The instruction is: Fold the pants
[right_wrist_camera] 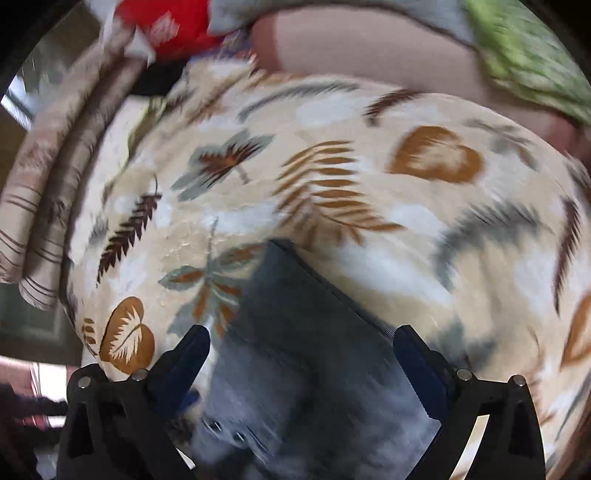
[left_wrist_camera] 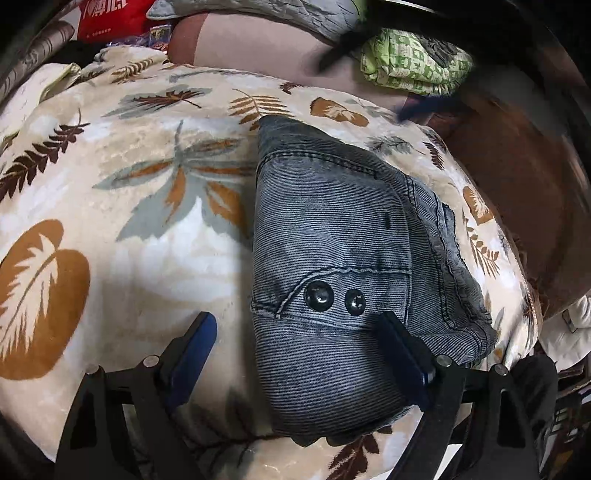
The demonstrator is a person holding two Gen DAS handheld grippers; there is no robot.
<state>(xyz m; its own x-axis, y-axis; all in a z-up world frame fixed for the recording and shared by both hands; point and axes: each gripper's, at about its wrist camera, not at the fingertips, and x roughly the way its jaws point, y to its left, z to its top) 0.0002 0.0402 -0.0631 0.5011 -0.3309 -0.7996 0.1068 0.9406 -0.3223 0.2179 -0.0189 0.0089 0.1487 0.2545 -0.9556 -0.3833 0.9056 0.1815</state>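
Note:
Grey-blue denim pants (left_wrist_camera: 332, 251) lie folded into a compact bundle on a cream blanket with leaf prints (left_wrist_camera: 129, 184); two black snap buttons show on top. My left gripper (left_wrist_camera: 299, 325) is open just above the bundle's near end, its right finger over the denim, its left finger over the blanket. In the blurred right wrist view the pants (right_wrist_camera: 295, 332) lie between the fingers of my open right gripper (right_wrist_camera: 303, 339), which holds nothing.
A green patterned cloth (left_wrist_camera: 413, 62) and a red bag (left_wrist_camera: 107, 18) lie at the back beside a pinkish cushion (left_wrist_camera: 251, 48). Striped curtains (right_wrist_camera: 48, 206) hang at the left. The blanket's right edge drops to a brown floor (left_wrist_camera: 517, 206).

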